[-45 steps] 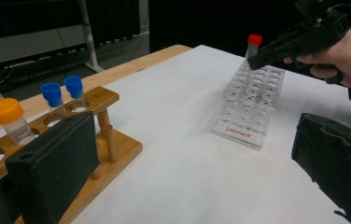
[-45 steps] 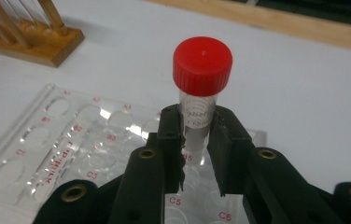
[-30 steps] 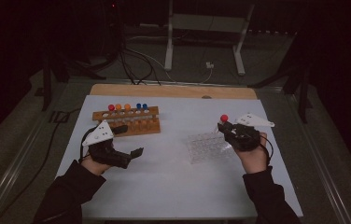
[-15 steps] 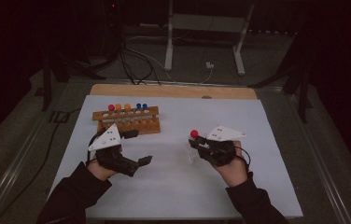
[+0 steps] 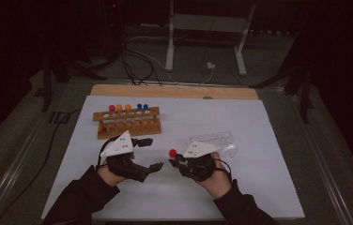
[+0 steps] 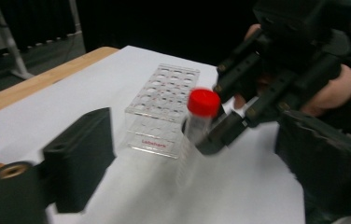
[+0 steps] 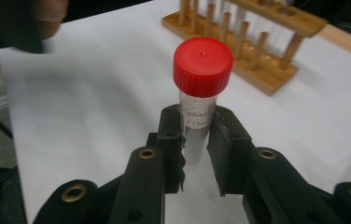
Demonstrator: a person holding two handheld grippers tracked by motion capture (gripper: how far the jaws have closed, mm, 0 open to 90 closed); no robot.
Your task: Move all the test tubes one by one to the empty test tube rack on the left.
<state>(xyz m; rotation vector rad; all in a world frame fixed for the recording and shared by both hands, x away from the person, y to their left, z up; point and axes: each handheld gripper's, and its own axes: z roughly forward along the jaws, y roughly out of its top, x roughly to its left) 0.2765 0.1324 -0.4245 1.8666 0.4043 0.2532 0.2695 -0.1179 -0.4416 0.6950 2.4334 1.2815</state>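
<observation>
Lab: test-tube racks (image 5: 126, 122) on bench

We see open white mat (image 5: 132, 197) between and in front of both hands, free to pass. At the back left the wooden tube rack (image 5: 127, 123) blocks the way; the clear plastic rack (image 5: 214, 139) stands just behind the right gripper (image 5: 177, 161). The left gripper (image 5: 151, 153) faces it across a narrow gap, where the red-capped tube (image 7: 200, 93) stands upright.
</observation>
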